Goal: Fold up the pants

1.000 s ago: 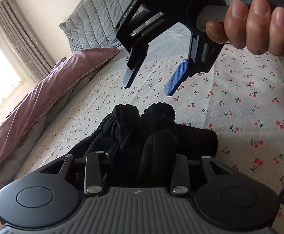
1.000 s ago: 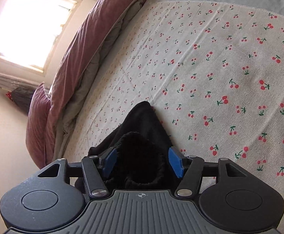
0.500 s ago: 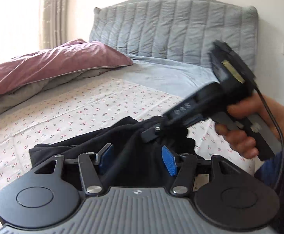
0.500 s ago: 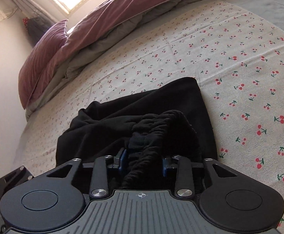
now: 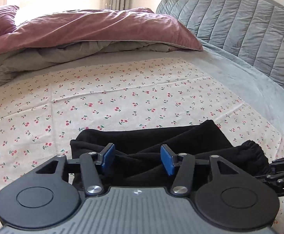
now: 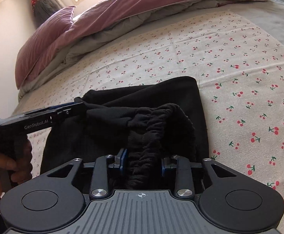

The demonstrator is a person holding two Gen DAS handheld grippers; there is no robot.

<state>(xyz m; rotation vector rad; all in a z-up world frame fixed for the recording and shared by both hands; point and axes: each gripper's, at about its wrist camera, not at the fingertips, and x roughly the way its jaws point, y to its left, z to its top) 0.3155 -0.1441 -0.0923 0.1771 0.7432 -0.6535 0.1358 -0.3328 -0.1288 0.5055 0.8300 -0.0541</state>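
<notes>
Cherry-print sheet (image 5: 122, 97) carries black pants (image 5: 151, 140); left gripper (image 5: 137, 159) opens above them, right gripper (image 6: 142, 163) loosens around the waistband (image 6: 157, 124).

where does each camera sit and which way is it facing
Left wrist: on the left gripper, looking down across black pants toward the headboard; its opening fingers hold nothing.
Right wrist: on the right gripper, fingers around the waistband, facing the window; a hand shows.
Shared: pants, cherry sheet, duvet.

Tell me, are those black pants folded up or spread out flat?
Folded, though loosely: the black pants lie doubled into a short bundle on the cherry-print sheet, with the gathered elastic waistband bunched on top, not yet flattened.
</notes>
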